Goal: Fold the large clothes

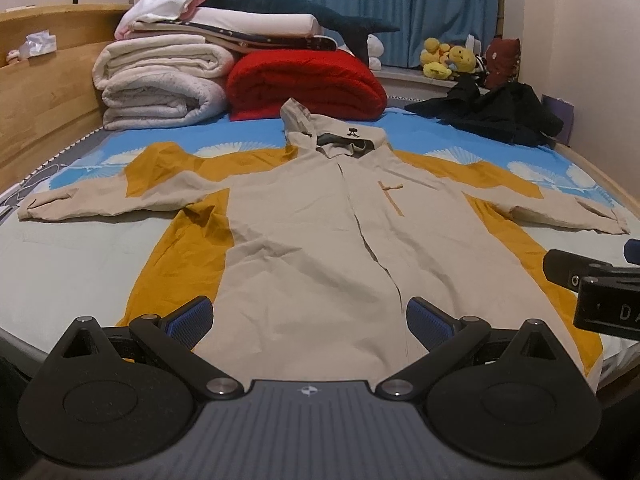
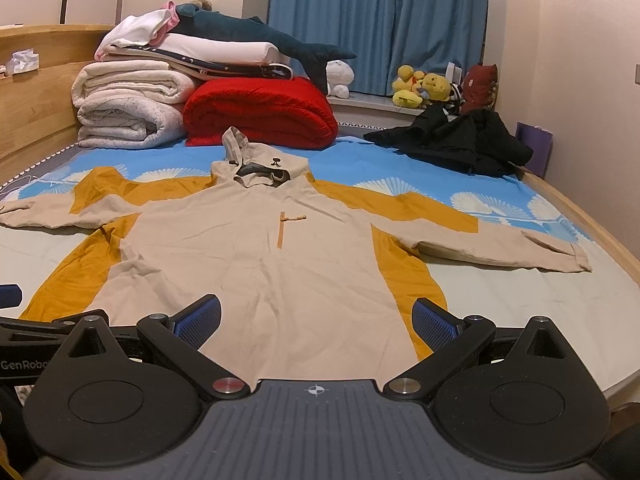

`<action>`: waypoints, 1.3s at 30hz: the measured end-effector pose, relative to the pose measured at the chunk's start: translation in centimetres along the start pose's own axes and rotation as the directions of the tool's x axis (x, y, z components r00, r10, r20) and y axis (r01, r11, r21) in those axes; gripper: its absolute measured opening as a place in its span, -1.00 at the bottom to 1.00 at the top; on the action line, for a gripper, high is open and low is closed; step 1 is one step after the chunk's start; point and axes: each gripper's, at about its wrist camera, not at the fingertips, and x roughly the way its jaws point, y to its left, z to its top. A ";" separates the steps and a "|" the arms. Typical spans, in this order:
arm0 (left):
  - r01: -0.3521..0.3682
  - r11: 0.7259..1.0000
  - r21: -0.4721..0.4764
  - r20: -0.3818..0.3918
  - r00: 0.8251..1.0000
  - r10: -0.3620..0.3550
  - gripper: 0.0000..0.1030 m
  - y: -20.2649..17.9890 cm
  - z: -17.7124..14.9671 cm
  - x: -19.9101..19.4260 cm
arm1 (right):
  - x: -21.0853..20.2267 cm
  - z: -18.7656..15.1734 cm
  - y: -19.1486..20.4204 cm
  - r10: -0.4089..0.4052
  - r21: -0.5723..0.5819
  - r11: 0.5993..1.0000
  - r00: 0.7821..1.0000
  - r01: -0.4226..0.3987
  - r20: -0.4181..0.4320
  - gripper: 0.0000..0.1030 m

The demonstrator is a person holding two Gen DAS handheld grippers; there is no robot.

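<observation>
A large beige and mustard hooded jacket (image 1: 304,224) lies spread flat, front up, on the bed, sleeves out to both sides and hood at the far end. It also shows in the right wrist view (image 2: 256,248). My left gripper (image 1: 308,318) is open and empty, hovering over the jacket's bottom hem near the zipper. My right gripper (image 2: 316,318) is open and empty over the hem's right half. The right gripper's body (image 1: 592,284) shows at the right edge of the left wrist view.
Folded white blankets (image 1: 160,84) and a red blanket (image 1: 304,80) are stacked at the head of the bed. A black garment (image 1: 492,114) lies at the far right. A wooden bed frame (image 1: 36,120) runs along the left. Plush toys (image 1: 448,58) sit on the sill.
</observation>
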 end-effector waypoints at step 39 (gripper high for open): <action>0.058 0.992 0.113 0.300 0.950 -0.090 0.41 2.8 20.0 6.2 | -2.4 2.4 -3.6 -0.130 0.080 0.990 0.957 0.113 0.260 0.88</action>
